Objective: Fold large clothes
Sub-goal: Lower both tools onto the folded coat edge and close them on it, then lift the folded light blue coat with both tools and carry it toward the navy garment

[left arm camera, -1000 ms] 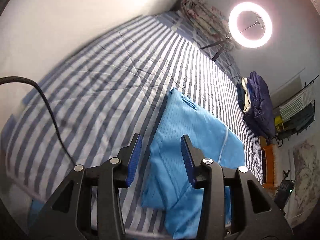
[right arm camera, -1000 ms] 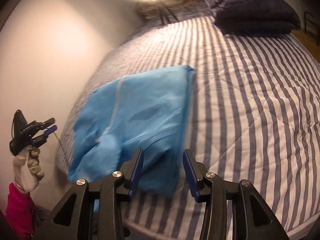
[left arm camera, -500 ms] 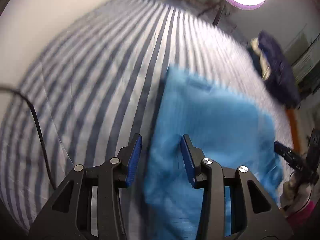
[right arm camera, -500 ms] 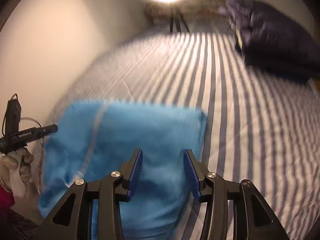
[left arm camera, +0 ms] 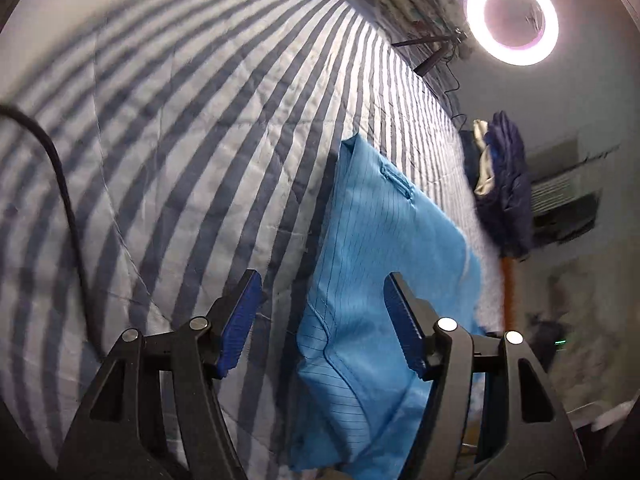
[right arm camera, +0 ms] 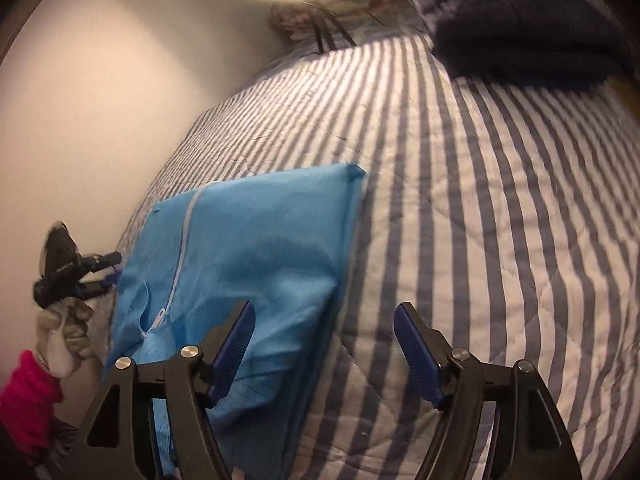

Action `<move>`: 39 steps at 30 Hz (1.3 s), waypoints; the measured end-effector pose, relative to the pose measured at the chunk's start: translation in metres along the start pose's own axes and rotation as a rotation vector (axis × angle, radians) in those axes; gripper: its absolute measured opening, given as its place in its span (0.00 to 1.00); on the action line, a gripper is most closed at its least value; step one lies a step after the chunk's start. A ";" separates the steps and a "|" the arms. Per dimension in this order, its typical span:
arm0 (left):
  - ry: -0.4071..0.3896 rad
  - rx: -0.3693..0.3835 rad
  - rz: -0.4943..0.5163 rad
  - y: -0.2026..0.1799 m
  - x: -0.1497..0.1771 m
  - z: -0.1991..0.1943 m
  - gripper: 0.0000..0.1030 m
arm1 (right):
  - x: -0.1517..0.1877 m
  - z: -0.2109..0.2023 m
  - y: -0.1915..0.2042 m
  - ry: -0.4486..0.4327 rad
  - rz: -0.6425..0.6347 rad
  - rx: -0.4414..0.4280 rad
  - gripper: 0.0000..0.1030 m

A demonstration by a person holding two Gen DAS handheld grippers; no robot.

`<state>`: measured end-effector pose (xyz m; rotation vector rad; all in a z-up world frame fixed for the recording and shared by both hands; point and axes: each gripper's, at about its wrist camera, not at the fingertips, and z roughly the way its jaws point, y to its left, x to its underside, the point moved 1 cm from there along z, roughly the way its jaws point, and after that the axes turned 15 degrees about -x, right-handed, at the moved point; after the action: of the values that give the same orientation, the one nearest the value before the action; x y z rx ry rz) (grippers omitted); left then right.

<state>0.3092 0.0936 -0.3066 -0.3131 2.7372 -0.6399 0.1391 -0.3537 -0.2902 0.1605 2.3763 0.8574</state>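
Observation:
A light blue garment [left arm camera: 372,264] lies folded on the striped bedspread [left arm camera: 192,152], near the bed's near edge. My left gripper [left arm camera: 322,308] hovers over the garment's left border, its jaws opening, pads clear of the cloth. In the right wrist view the same blue garment [right arm camera: 248,252] shows a white zipper line. My right gripper [right arm camera: 324,340] hangs above its right border and the striped bedspread [right arm camera: 480,220], jaws opening, nothing pressed between them. The left gripper [right arm camera: 114,266] also appears at the far left, held by a gloved hand [right arm camera: 64,332] with a pink sleeve.
A dark navy pile of clothes [left arm camera: 506,192] sits on the bed's far side, seen also as a navy pile [right arm camera: 520,36]. A ring light [left arm camera: 512,22] on a stand glows at the head end. A black cable [left arm camera: 60,184] crosses the left of the bedspread. A pale wall [right arm camera: 100,100] borders the bed.
Both grippers' jaws have spread wider. The left gripper has dropped closer to the garment's left border; the right one has shifted so the garment's right border sits under it.

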 end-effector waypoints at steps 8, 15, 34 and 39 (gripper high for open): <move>0.071 0.058 -0.002 0.013 -0.003 0.008 0.60 | 0.004 0.007 -0.028 0.033 0.157 -0.216 0.65; 0.089 0.053 0.070 -0.025 -0.006 0.027 0.59 | -0.001 0.032 -0.025 0.041 0.183 -0.303 0.57; -0.168 -0.236 0.340 -0.115 0.031 -0.012 0.05 | 0.000 0.029 0.094 0.081 -0.120 0.065 0.05; -0.273 -0.265 0.381 -0.134 0.054 -0.045 0.05 | 0.002 0.011 0.130 0.053 -0.216 0.153 0.05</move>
<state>0.2617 -0.0212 -0.2196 0.0641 2.5137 -0.1224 0.1324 -0.2452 -0.2179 -0.0589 2.4535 0.5854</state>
